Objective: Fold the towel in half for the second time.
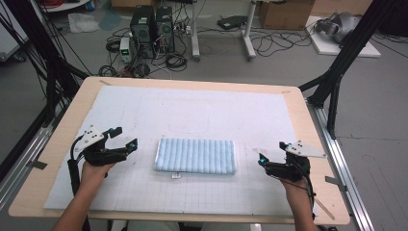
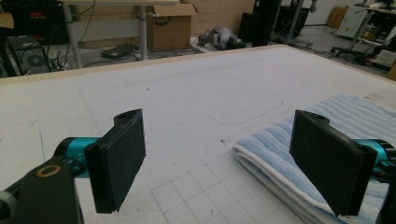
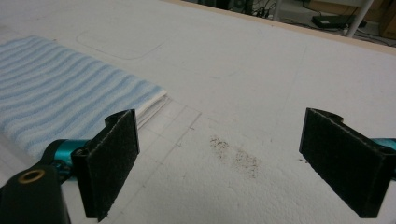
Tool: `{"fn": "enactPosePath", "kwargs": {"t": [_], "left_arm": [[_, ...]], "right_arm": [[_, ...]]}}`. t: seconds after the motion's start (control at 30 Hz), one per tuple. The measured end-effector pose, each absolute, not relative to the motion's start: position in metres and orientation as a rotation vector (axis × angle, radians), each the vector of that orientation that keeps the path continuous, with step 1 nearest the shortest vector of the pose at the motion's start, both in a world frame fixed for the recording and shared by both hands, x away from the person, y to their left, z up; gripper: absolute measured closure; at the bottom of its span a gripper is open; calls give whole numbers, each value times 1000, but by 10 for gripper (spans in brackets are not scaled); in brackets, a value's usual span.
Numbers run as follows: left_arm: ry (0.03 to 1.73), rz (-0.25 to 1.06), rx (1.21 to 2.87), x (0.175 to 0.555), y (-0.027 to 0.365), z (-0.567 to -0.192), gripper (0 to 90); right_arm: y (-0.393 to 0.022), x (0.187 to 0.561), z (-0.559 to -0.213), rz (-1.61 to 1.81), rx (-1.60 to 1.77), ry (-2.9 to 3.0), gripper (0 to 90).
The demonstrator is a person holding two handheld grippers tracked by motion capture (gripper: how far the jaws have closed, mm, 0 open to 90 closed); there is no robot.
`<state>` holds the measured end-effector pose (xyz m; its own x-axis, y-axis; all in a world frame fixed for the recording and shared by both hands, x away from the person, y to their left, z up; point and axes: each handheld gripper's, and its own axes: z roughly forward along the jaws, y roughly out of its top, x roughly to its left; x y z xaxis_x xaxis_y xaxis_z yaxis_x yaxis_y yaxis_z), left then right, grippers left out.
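White gridded mat (image 1: 144, 115) is covering a wooden table (image 1: 72, 110); beyond the table's far edge, computer towers (image 1: 152, 29) and loose cables are sitting on a grey floor.

Left gripper (image 1: 126, 138): jaws are standing wide apart, gripping nothing. It is hovering just off the left short edge of the folded towel (image 1: 196, 156), not touching it. In the left gripper view (image 2: 219, 163) its right-hand pad (image 2: 327, 163) is overlapping the towel's near corner (image 2: 280, 149), the left-hand pad (image 2: 119, 161) is sitting over bare mat (image 2: 163, 102); whether the pad is touching cloth, I cannot tell. The left hand (image 1: 94, 173) is holding it from behind.

Right gripper (image 1: 271, 152): jaws are likewise spread wide, nothing between them. It is hanging near the towel's right short edge, a clear strip of mat between them. In the right gripper view (image 3: 219, 158) the towel (image 3: 60, 93) is lying to the left of the left-hand pad (image 3: 112, 158); a dark smudge (image 3: 236, 156) is showing on the mat (image 3: 261, 70) between the pads. The right hand (image 1: 293, 185) is holding it.

Towel: light blue, ribbed, folded into a flat rectangle, lying on the near middle of the mat between both grippers, a small white tag (image 1: 176, 175) showing at its near edge.
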<state>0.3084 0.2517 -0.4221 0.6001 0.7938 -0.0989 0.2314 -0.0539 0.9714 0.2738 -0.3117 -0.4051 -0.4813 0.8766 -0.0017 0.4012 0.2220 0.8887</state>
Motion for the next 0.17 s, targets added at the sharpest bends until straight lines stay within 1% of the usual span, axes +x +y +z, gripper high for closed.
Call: {"fn": "enactPosePath", "kwargs": {"t": [0.17], "left_arm": [[881, 570, 1597, 309, 252, -423, 191]], "right_arm": [[-312, 275, -406, 1212, 1171, 1989, 112]]}}
